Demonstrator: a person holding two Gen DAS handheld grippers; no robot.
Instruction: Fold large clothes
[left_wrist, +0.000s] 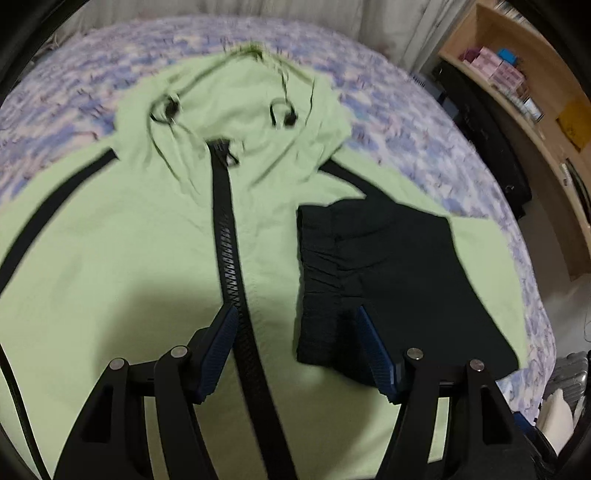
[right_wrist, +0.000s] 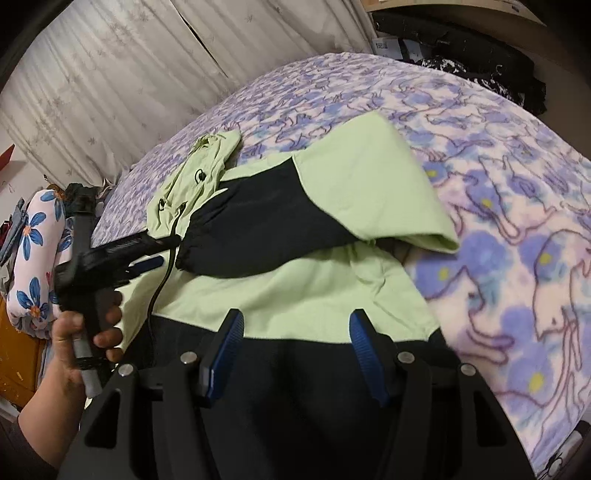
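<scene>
Green jacket (left_wrist: 129, 240) flat on bed (right_wrist: 517, 221), right sleeve (left_wrist: 388, 258) folded across front. Left gripper (left_wrist: 295, 317) apart, empty, over cuff; right gripper (right_wrist: 293, 325) apart, empty, at near hem. Risk: sleeve slides off, slick fabric.

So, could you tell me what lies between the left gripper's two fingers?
In the left wrist view, the left gripper stands open over the green jacket; its black zipper and folded sleeve's black cuff lie between.

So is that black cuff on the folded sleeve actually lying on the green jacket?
Touching. The left wrist view shows the black cuff resting flat on the green jacket front, beside the zipper, with no gap beneath it.
</scene>
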